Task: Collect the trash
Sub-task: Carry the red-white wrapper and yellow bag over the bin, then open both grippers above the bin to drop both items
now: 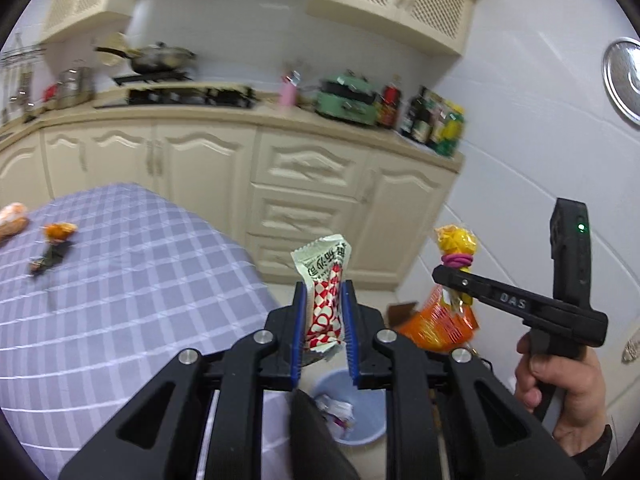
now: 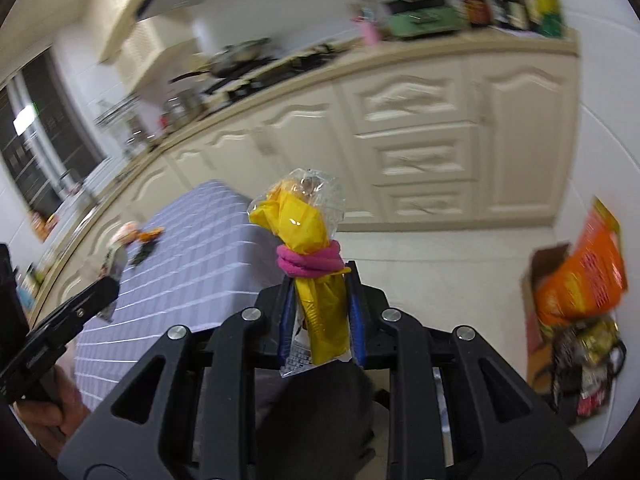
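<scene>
I'm mid-carry: my left gripper (image 1: 324,308) is clamped on a red-and-white snack wrapper (image 1: 325,280), my right gripper (image 2: 320,312) on a yellow bag tied with a pink band (image 2: 308,236). The blue bin (image 1: 360,412) sits below the left jaws (already holding scraps) — next I centre each over it and release.

Motion blur smeared the cream kitchen cabinets (image 2: 420,128), while the black gripper frame hid most of the pale blue plastic bin (image 1: 362,412).
</scene>
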`<action>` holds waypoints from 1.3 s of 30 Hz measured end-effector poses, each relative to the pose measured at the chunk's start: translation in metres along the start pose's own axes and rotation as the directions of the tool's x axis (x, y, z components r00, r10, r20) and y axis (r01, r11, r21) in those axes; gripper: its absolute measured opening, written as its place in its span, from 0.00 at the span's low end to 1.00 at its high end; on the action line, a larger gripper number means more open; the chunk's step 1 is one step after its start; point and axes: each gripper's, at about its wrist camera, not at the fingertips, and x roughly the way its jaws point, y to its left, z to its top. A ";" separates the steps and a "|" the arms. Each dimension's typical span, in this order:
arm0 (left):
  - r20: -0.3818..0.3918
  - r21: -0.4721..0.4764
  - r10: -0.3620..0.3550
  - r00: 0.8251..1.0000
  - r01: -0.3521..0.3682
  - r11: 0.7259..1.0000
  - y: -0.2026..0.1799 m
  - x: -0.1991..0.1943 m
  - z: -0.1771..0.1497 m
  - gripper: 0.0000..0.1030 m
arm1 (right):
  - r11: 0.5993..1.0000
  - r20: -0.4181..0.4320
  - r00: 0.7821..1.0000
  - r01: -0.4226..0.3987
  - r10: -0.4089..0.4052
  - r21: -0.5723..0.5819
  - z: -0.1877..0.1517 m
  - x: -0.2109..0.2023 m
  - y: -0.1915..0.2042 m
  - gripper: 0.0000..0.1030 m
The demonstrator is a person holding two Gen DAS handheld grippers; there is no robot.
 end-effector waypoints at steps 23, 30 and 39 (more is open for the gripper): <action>-0.470 0.043 -0.129 0.873 0.169 0.985 -0.082 0.222 -0.101 0.16 | 0.949 -0.235 0.965 0.180 -0.119 0.258 -0.070 0.069 -0.149 0.23; -0.554 0.014 -0.120 0.824 0.153 0.988 -0.077 0.269 -0.120 0.84 | 0.917 -0.288 0.950 0.219 -0.121 0.335 -0.091 0.094 -0.176 0.63; -0.482 0.042 -0.075 0.873 0.109 0.993 -0.067 0.243 -0.106 0.89 | 0.892 -0.290 0.942 0.272 -0.169 0.361 -0.098 0.088 -0.185 0.94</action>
